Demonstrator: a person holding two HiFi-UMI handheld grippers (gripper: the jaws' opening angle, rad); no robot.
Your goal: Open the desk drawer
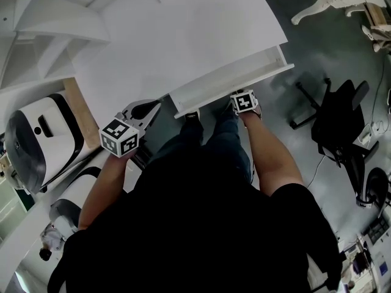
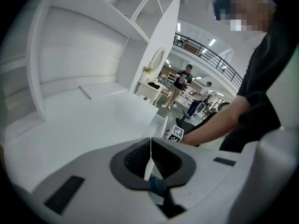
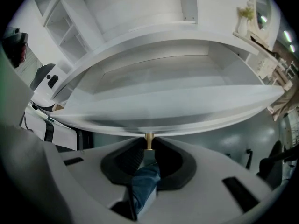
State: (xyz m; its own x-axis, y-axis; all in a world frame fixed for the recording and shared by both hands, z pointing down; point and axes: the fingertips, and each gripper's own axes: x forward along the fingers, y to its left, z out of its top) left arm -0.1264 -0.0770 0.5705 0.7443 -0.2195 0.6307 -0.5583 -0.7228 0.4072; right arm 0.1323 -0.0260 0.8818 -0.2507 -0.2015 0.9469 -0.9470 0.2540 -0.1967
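I see a grey floor (image 1: pixel 317 47), a black office chair (image 1: pixel 342 127) on it, and white shelves (image 1: pixel 55 23) at the left.

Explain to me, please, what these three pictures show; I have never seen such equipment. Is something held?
No robot here: a person holds a two-jaw gripper in each hand. The head view looks down from the person's head; the other two cameras ride on the grippers. The right gripper is closed on the small brass knob of the desk drawer, which stands partly pulled out. The left gripper is closed and empty, near the white desk. I see nothing lying on the desk.
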